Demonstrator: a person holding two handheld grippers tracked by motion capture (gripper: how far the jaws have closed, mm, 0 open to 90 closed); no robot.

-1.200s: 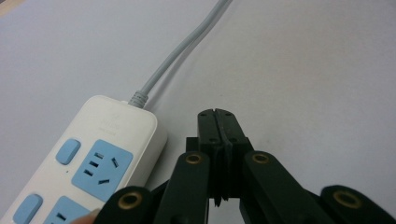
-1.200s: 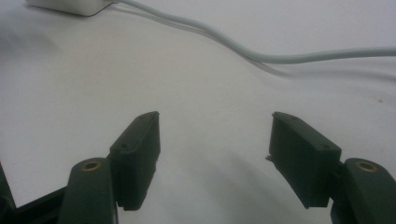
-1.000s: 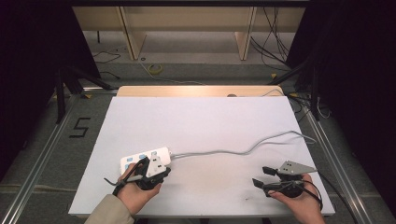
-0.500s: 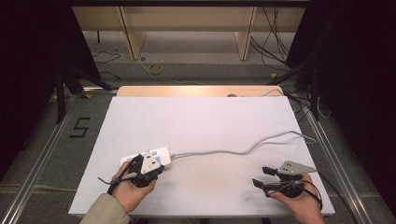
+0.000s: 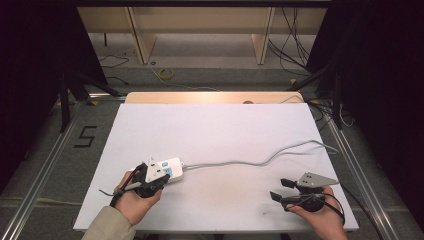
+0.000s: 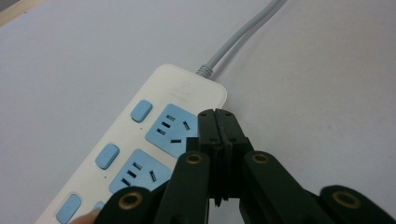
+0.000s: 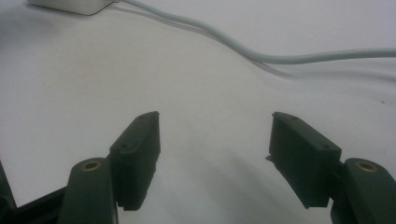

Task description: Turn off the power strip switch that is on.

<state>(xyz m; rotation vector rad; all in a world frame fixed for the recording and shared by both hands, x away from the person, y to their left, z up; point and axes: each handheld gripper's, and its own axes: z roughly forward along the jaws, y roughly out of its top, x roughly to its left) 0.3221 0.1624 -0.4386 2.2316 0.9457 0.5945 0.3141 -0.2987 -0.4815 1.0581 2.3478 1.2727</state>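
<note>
L gripper jaws closed, empty, tips right over power strip cord end; strip runs along jaws. R gripper jaws apart, well away.

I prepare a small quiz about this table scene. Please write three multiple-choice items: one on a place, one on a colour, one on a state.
1. Where on the table does the power strip lie?
A. near left part
B. far right corner
C. centre of the far edge

2. What colour are the power strip's sockets?
A. red
B. light blue
C. black

3. How do the jaws of the right gripper stand?
A. shut on the cable
B. shut on nothing
C. open, nothing between them

Answers:
1 A, the high view shows it by the left gripper.
2 B, the left gripper view shows blue sockets on white.
3 C, bare table shows between them; the cable lies beyond.
</note>
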